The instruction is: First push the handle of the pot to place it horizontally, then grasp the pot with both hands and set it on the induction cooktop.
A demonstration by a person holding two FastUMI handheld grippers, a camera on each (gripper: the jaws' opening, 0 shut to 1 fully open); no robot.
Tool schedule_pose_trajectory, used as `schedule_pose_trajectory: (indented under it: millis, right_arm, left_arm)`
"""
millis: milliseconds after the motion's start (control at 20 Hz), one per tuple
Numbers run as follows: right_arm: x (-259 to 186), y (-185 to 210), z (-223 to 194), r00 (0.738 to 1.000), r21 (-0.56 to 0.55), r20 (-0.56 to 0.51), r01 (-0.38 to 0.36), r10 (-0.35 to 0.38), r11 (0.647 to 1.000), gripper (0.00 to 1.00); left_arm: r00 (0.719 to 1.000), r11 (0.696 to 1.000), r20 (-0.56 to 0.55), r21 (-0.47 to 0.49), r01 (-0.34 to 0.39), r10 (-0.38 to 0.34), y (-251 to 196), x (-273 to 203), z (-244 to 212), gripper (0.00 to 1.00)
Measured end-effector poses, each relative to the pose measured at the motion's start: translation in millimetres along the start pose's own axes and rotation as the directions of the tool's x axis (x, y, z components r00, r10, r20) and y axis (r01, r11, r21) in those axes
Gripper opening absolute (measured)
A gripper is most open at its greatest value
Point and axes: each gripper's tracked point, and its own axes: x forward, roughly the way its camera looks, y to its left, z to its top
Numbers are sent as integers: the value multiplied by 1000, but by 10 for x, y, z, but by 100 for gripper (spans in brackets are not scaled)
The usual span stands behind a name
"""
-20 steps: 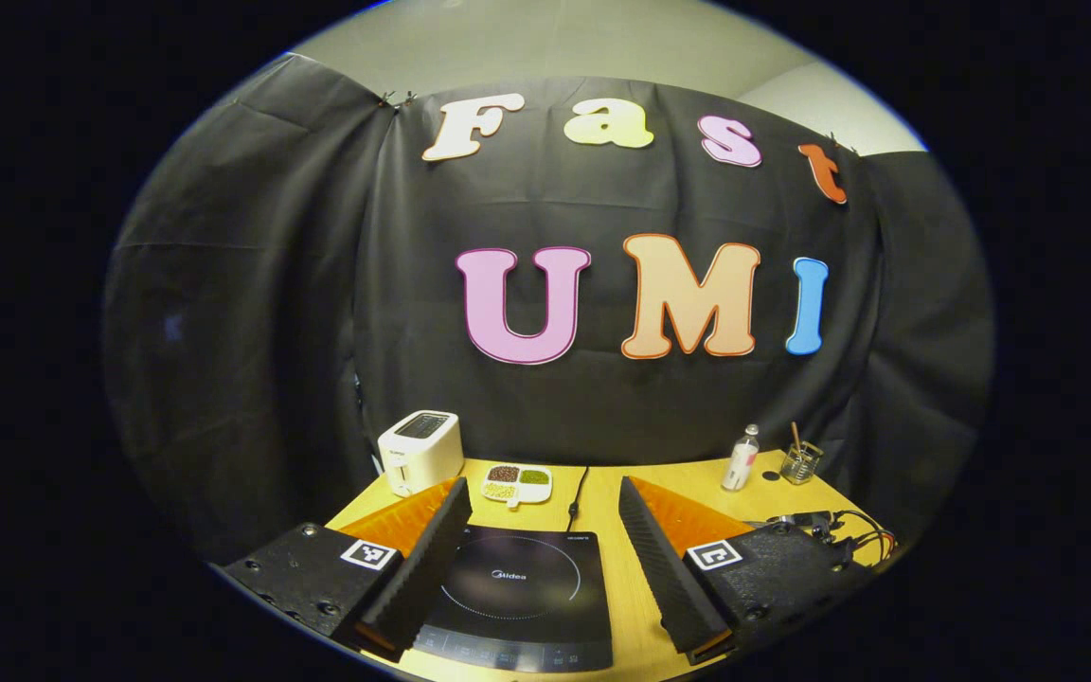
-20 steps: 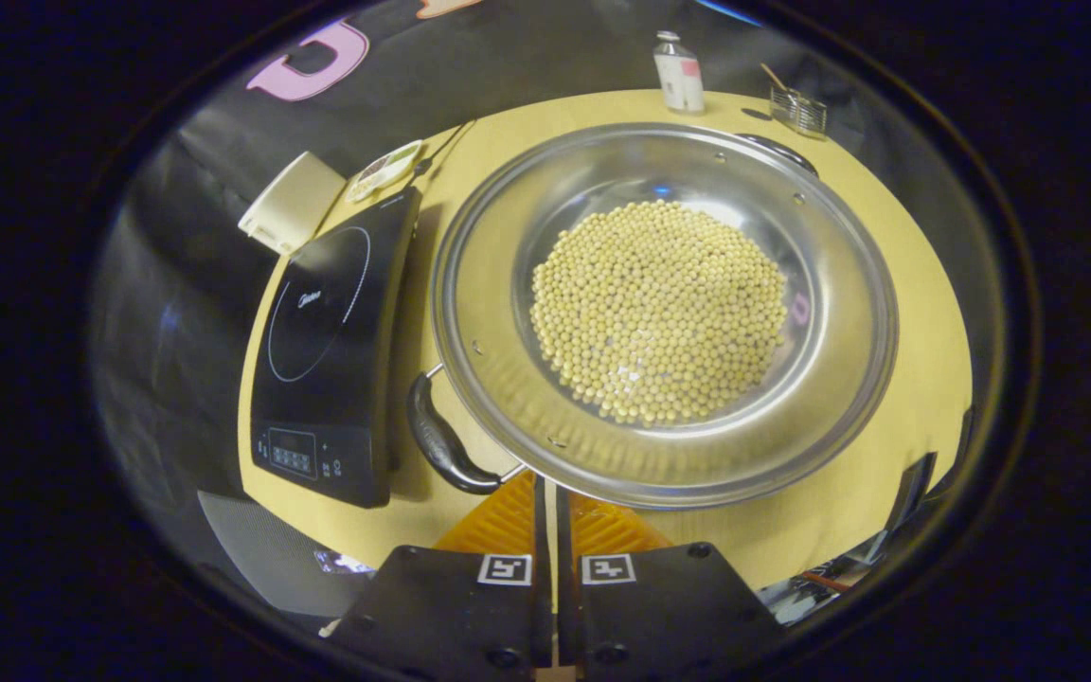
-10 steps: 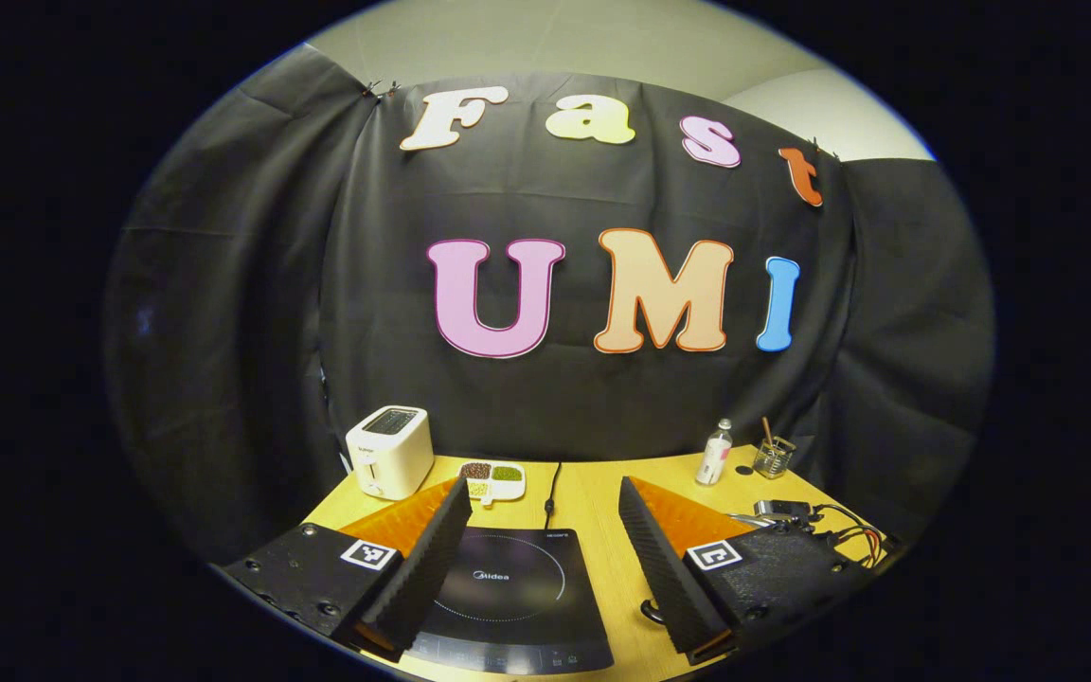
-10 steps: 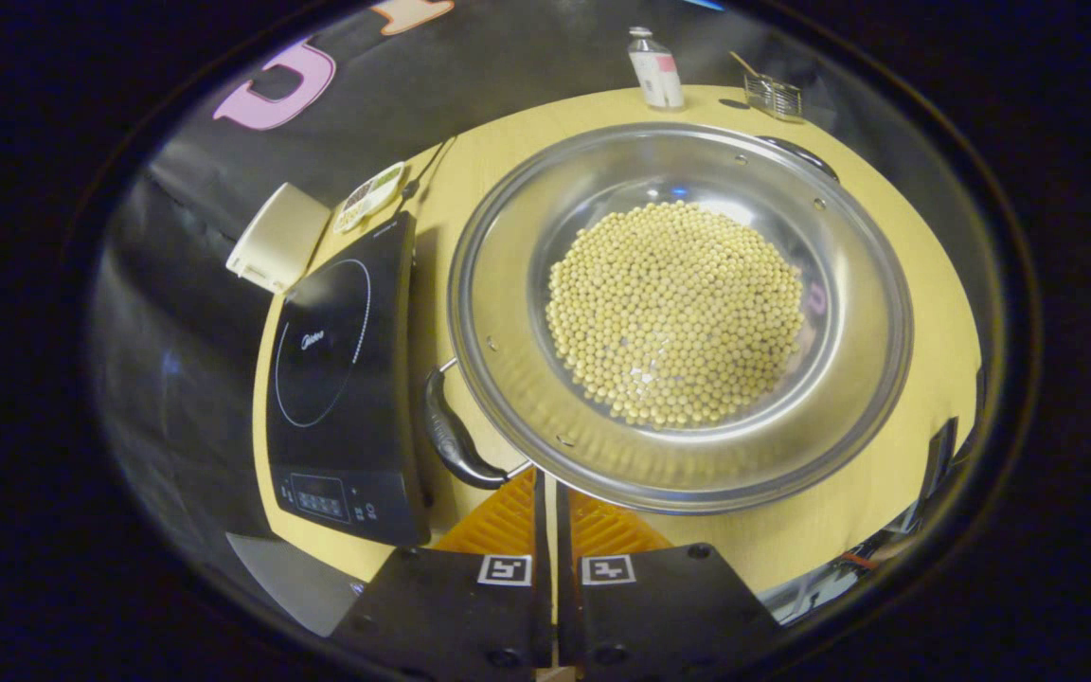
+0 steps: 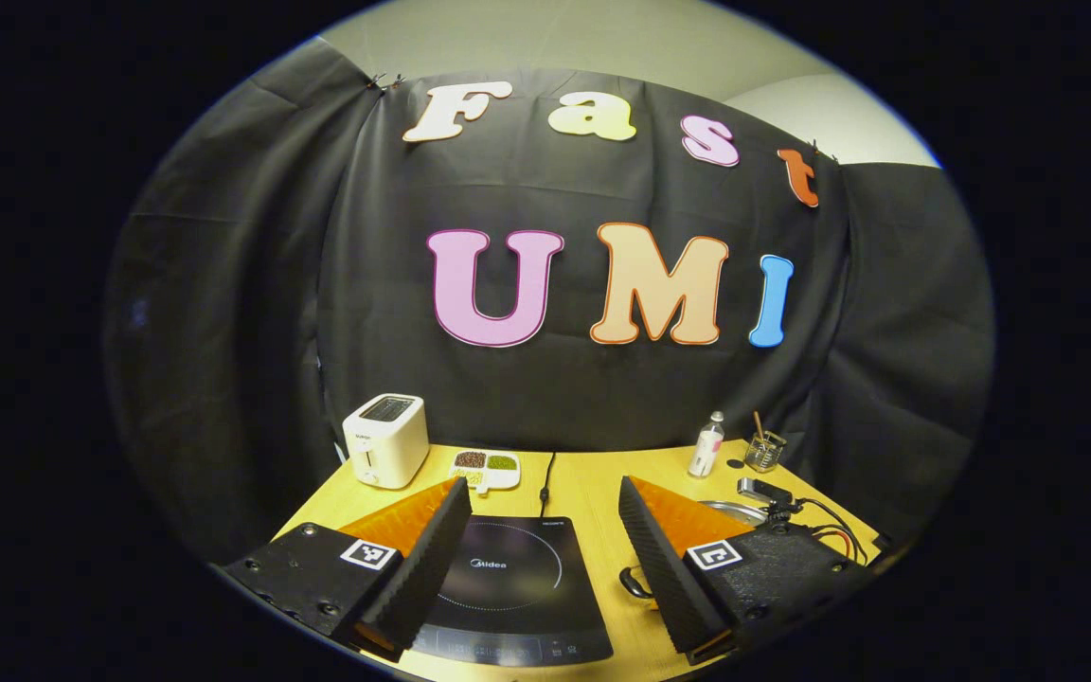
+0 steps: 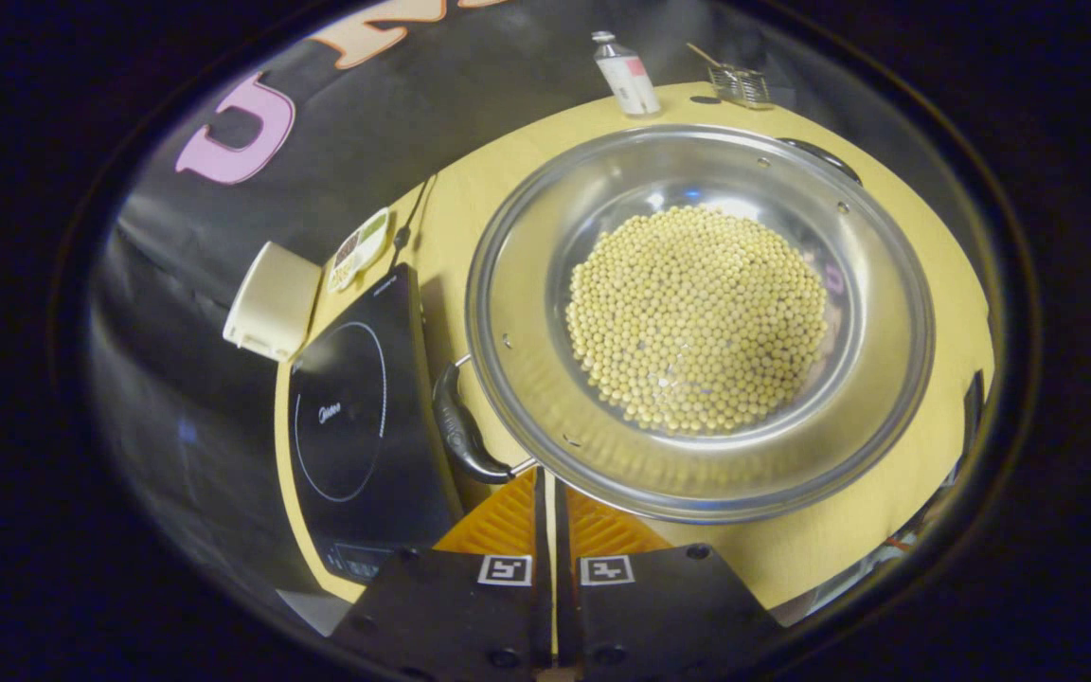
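Where black cloth walled the booth, a pale yellow wooden surface (image 5: 593, 483) carried a flat black induction cooktop (image 5: 512, 592) with a thin circle marked on its glass. Behind it stood a boxy white toaster (image 5: 384, 440), a divided dish (image 5: 486, 464) of beans, a small bottle (image 5: 706, 444) and a clear glass (image 5: 763, 453) holding a stick.

In the right gripper view, the pot (image 6: 697, 317), a wide shallow pan of shiny steel, sat on the surface just right of the cooktop, filled with small round yellow beans (image 6: 697, 317). Its curved black handle (image 6: 462, 431) pointed toward the cooktop. The right tongs (image 6: 550, 493) were pressed together, their tip at the pot's near rim beside that handle.

The left tongs (image 5: 541, 540) were spread wide above the cooktop, pinching nothing, with ridged inner faces.

Compared with a second earlier, the pot's handle had swung closer to the cooktop's edge, and the handle and rim had come into the left gripper view.
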Motion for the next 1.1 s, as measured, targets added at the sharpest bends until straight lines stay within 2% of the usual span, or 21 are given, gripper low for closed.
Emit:
schedule_pose_trajectory:
  millis: [100,200,250,300,350,400,450,550,600,700,750,800,950,1050,1100]
  right_arm:
    - [76,105,72,1000,27,20,-7,6,1000,4]
    - [128,188,124,999,45,33,-18,17,999,4]
    - [166,244,147,999,53,37,-24,22,998,4]
    - [186,288,180,999,61,42,-28,26,998,4]
    - [186,330,165,998,66,47,-33,29,997,0]
    - [178,364,187,998,71,50,-35,32,997,5]
    - [179,393,209,998,74,53,-39,35,996,0]
    - [206,428,251,997,71,61,-43,39,997,0]
    - [206,437,257,997,68,56,-47,43,997,4]
    - [133,464,260,997,61,45,-71,69,996,5]
    - [88,469,272,995,46,51,-87,84,995,0]
    - [23,463,280,994,28,55,-100,98,995,8]
    - [-273,354,283,988,-33,79,-127,130,991,10]
    - [-500,207,323,985,-75,115,-122,130,990,11]
    - [-613,111,379,983,-87,137,-114,126,990,11]
  left_arm:
    - [1000,1000,-7,-8,-3,3,43,-59,-51,92]
    - [1000,1000,-16,-13,-7,7,78,-101,-91,96]
    - [1000,1000,-20,-14,-10,10,106,-125,-114,92]
    - [1000,1000,-23,-14,-14,14,127,-147,-127,96]
    - [999,1000,-27,-15,-19,18,151,-160,-141,96]
    - [999,1000,-32,-14,-22,22,172,-175,-149,96]
    - [999,1000,-35,-14,-25,25,196,-194,-155,96]
    - [999,1000,-35,-9,-24,24,207,-237,-154,96]
    - [999,1000,-35,-4,-23,23,212,-251,-151,96]
    - [999,1000,-38,4,-17,17,211,-270,-159,94]
    - [999,1000,-38,4,-11,11,202,-268,-161,93]
    - [999,1000,-42,2,-3,3,188,-279,-172,93]
    - [998,1000,-57,-1,20,-20,153,-291,-232,93]
    - [997,999,-67,-6,38,-38,118,-278,-267,93]
    - [996,999,-72,-11,50,-50,93,-267,-277,96]
